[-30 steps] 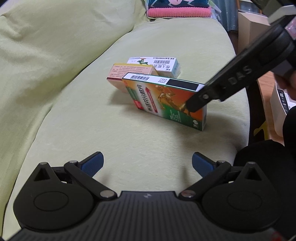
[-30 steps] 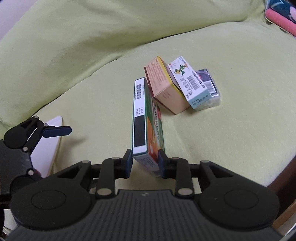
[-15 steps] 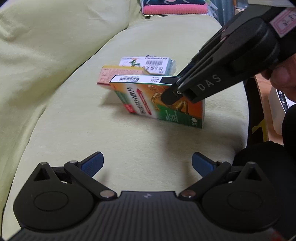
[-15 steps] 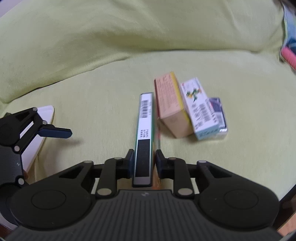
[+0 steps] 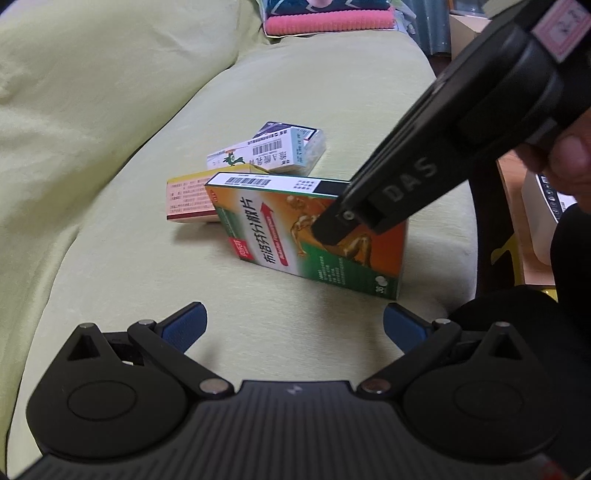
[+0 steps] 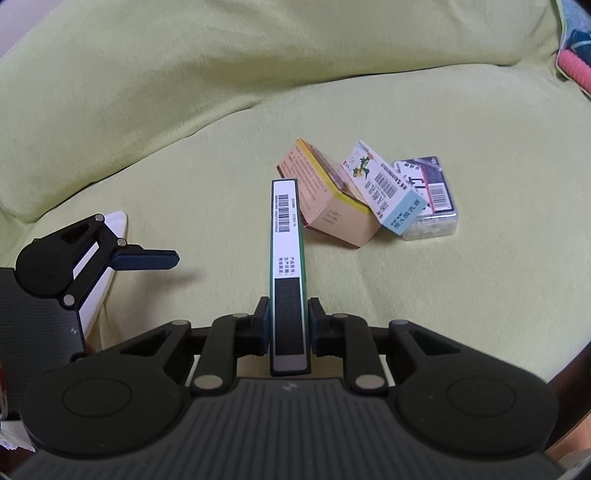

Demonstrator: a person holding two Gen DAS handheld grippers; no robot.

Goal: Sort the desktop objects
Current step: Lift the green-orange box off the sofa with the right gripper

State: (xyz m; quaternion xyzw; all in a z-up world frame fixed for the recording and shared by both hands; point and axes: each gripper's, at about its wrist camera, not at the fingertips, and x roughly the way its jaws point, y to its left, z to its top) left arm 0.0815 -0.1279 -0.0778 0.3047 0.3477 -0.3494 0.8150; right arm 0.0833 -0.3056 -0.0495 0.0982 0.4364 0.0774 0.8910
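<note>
A flat green and orange medicine box [image 5: 310, 236] stands on its long edge on the yellow-green sofa seat. My right gripper [image 6: 287, 323] is shut on its near end, one pad on each broad face; in the right wrist view I see only the box's white barcoded top edge [image 6: 286, 236]. Behind it lie a peach box [image 6: 325, 201], a white and blue box [image 6: 384, 192] and a clear plastic case [image 6: 428, 199], leaning on one another. My left gripper [image 5: 293, 326] hovers open above the seat in front of the boxes, holding nothing.
The sofa backrest [image 5: 74, 92] rises on the left. A pink folded cloth [image 5: 328, 22] lies at the seat's far end. The seat's front edge [image 5: 465, 206] drops off on the right. A white object [image 6: 110, 236] sits behind the left gripper's finger [image 6: 144, 258].
The right gripper tightened on the green and orange box and set it upright on its edge. The left gripper shifted slightly, staying open.
</note>
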